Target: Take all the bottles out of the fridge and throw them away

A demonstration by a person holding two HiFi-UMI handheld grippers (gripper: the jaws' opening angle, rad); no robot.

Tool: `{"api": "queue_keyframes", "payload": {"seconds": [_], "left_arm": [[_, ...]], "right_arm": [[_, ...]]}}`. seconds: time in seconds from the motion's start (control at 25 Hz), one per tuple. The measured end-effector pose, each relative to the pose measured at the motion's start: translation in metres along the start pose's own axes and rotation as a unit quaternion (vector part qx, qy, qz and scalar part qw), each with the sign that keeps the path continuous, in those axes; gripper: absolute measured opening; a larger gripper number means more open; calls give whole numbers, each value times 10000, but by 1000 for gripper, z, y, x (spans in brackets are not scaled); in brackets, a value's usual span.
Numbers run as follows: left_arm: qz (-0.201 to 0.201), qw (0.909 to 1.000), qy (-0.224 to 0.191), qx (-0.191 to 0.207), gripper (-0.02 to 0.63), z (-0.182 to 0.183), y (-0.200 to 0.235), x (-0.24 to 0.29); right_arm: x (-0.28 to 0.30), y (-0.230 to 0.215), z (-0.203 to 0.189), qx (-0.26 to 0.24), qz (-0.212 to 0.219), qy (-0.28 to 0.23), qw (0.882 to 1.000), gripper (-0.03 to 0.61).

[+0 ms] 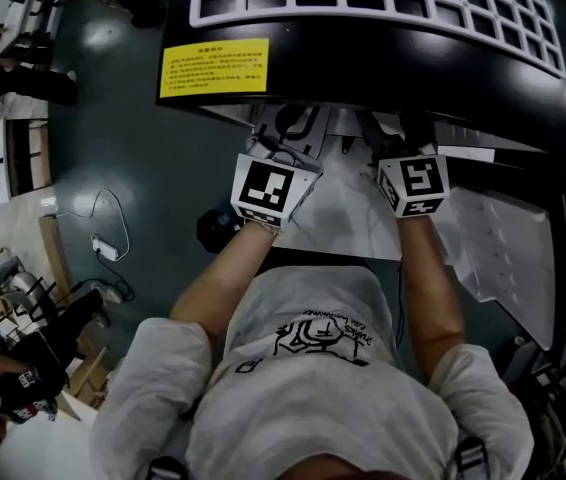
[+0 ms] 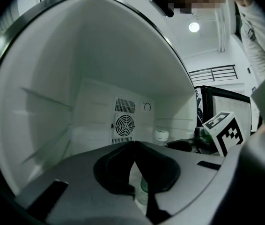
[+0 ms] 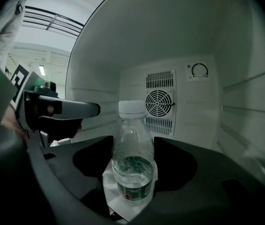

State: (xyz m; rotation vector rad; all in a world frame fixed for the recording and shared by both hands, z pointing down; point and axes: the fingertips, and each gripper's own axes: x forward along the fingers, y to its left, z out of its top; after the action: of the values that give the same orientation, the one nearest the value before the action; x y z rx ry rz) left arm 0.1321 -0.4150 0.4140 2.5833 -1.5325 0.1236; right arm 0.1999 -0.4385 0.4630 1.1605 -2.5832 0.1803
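Note:
A clear plastic bottle (image 3: 132, 163) with a white cap and a green label stands upright on the white fridge floor (image 3: 108, 184). It is between the wide-apart jaws of my right gripper (image 3: 133, 140), and thin strips of floor show on both sides of it. My left gripper (image 2: 133, 143) is inside the fridge to the left, its jaw tips closed together. Past it, the bottle's white cap (image 2: 160, 136) shows beside the right gripper's marker cube (image 2: 224, 132). In the head view both marker cubes, left (image 1: 273, 190) and right (image 1: 415, 183), sit at the fridge opening.
The small fridge has a black top (image 1: 363, 58) with a white grille and a yellow label (image 1: 213, 68). A fan vent (image 3: 159, 102) is on the back wall. The open door (image 1: 503, 238) hangs at the right. Cables lie on the floor at left (image 1: 103, 243).

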Motion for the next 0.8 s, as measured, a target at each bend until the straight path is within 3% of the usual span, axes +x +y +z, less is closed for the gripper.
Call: {"api": "queue_keyframes", "payload": {"seconds": [0.8], "left_arm": [[-301,9995,-63,-53,14,44,-33,-31]], "right_arm": [[-50,23,50,-94,192,-148,9997,287]]}}
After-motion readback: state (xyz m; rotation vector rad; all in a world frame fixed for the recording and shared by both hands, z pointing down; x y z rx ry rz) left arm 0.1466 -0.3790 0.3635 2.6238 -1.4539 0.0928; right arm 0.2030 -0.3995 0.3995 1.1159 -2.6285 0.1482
